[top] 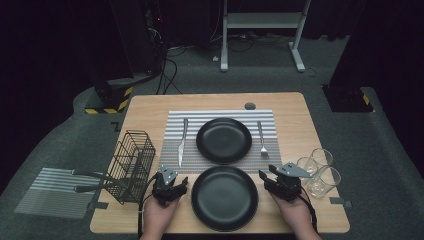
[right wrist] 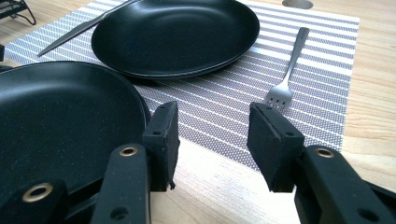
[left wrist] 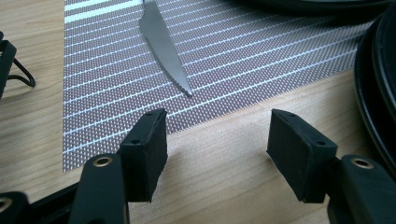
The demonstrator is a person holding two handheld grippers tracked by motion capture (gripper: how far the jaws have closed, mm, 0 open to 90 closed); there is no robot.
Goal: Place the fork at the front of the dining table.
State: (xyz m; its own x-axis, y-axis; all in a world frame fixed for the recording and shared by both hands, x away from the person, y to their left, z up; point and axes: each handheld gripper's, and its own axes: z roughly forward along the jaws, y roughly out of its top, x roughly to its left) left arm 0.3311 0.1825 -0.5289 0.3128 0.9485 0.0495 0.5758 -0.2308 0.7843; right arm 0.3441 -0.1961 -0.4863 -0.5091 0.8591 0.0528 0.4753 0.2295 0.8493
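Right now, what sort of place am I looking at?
Probably a recording studio or lab staged as a dining spot: a wooden table set with a striped placemat, black plates, knife and fork, amid dark curtains and floor cables.

Two black plates [top: 224, 140], three glasses [top: 320, 158], one knife [top: 183, 141], one fork [top: 261, 136].

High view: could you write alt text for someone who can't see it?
Two hands hold open grippers, left gripper and right gripper, either side of a black plate on a wooden table. Beyond it, a striped placemat carries a second plate, knife and fork.
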